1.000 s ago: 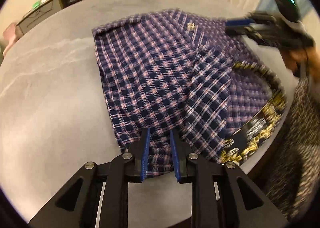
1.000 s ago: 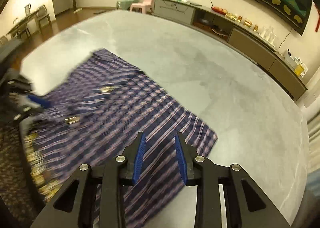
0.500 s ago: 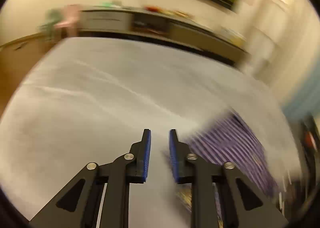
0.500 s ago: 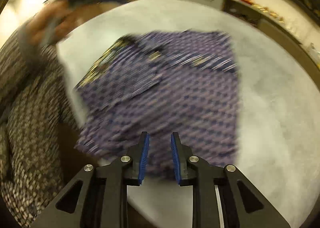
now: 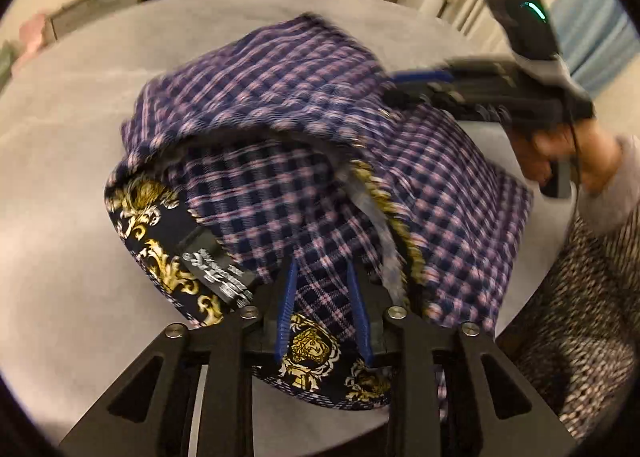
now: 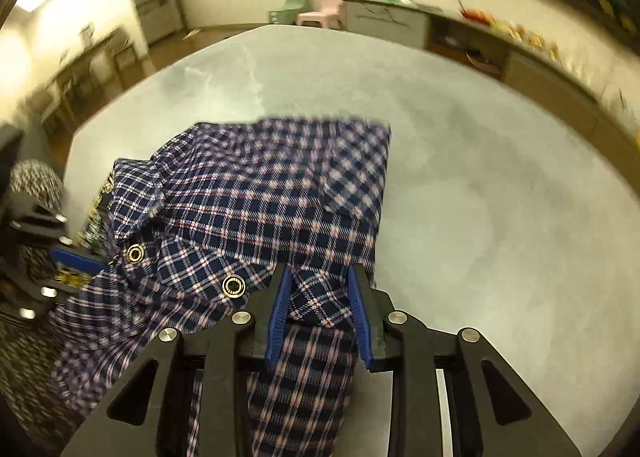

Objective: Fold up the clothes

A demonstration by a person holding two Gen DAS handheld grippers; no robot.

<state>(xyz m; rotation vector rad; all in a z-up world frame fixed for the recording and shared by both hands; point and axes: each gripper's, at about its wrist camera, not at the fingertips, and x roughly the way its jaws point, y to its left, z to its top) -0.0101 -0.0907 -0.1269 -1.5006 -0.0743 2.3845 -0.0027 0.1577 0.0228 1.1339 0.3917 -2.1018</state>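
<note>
Grey marble-look round table (image 6: 460, 145) carries our navy-and-pink plaid snap-button shirt (image 6: 256, 213), bunched near its edge. Left gripper (image 5: 323, 309) and right gripper (image 6: 320, 313) each pinch a shirt fold, probably lifting one layer across; blur hides the exact edges.

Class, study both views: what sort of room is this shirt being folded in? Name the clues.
Probably a home living or dining room: a large grey table, a long sideboard along the wall, and small plastic chairs beside it.
</note>
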